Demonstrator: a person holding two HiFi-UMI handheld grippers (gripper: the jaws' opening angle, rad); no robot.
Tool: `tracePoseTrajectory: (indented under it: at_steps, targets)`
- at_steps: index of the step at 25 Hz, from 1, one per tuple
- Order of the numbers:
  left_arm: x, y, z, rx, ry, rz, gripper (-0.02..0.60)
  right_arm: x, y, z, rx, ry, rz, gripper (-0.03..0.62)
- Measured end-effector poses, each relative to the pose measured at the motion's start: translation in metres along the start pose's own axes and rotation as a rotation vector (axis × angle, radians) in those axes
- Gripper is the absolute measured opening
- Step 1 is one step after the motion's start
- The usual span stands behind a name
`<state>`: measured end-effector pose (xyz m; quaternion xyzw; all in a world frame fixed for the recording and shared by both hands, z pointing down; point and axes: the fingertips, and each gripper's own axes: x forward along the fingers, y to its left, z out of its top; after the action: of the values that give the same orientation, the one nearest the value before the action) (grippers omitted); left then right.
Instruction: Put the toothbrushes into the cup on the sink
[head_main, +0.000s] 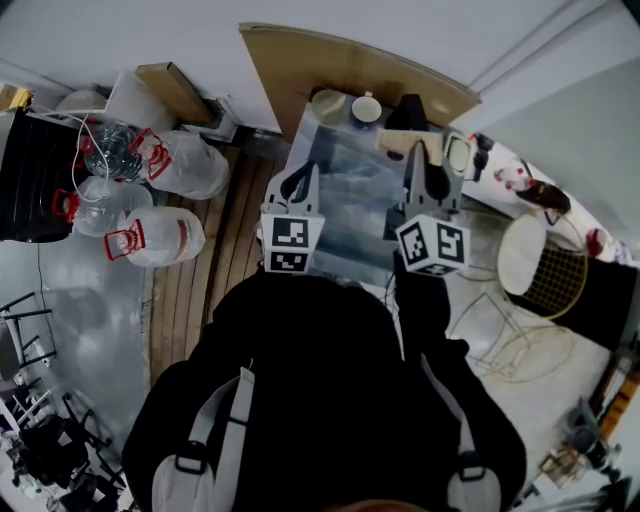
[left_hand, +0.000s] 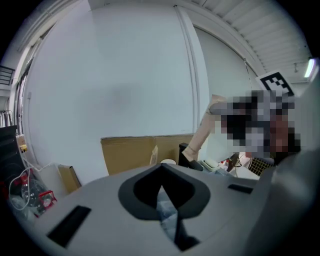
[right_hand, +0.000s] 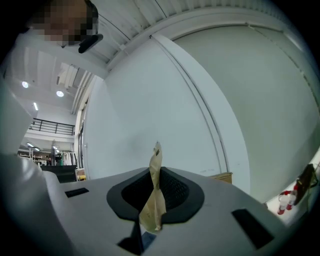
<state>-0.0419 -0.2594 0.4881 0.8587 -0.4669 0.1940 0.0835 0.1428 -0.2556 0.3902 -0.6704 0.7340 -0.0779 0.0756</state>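
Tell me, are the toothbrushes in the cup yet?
Not yet. Done: nothing, no brush shows in the cup at the back. In hand: the right gripper pinches a beige strip, maybe a wrapped toothbrush; the left gripper is shut and empty. Left: carrying it over and dropping it in.

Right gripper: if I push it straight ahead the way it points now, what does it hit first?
Nothing close, as far as its view shows: past the right gripper, shut on a beige strip, only the white wall lies ahead, at a depth I cannot judge.
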Motion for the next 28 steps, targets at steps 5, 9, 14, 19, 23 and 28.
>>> tracePoseTrajectory:
  at_steps: [5,9,14,19,23,28]
  targets:
    - [-0.02,0.005,-0.005,-0.029,-0.013,0.028,0.002,0.031,0.001,-0.001,0.005,-0.024,-0.004,0.035]
    - [-0.032,0.011,-0.009,-0.055,-0.014,0.049,0.002,0.058,0.0,-0.015,0.005,-0.01,-0.014,0.035]
    - [-0.042,0.017,-0.017,-0.122,0.001,0.066,0.002,0.088,-0.011,-0.029,0.03,0.007,-0.059,0.035]
    - [-0.05,0.022,-0.022,-0.128,0.008,0.076,0.002,0.113,-0.02,-0.048,0.034,0.042,-0.091,0.035]
    - [-0.054,0.029,-0.027,-0.142,0.012,0.091,0.002,0.125,-0.017,-0.072,-0.004,0.087,-0.093,0.035]
    - [-0.057,0.032,-0.032,-0.139,0.016,0.095,0.002,0.127,-0.013,-0.101,-0.066,0.144,-0.109,0.035]
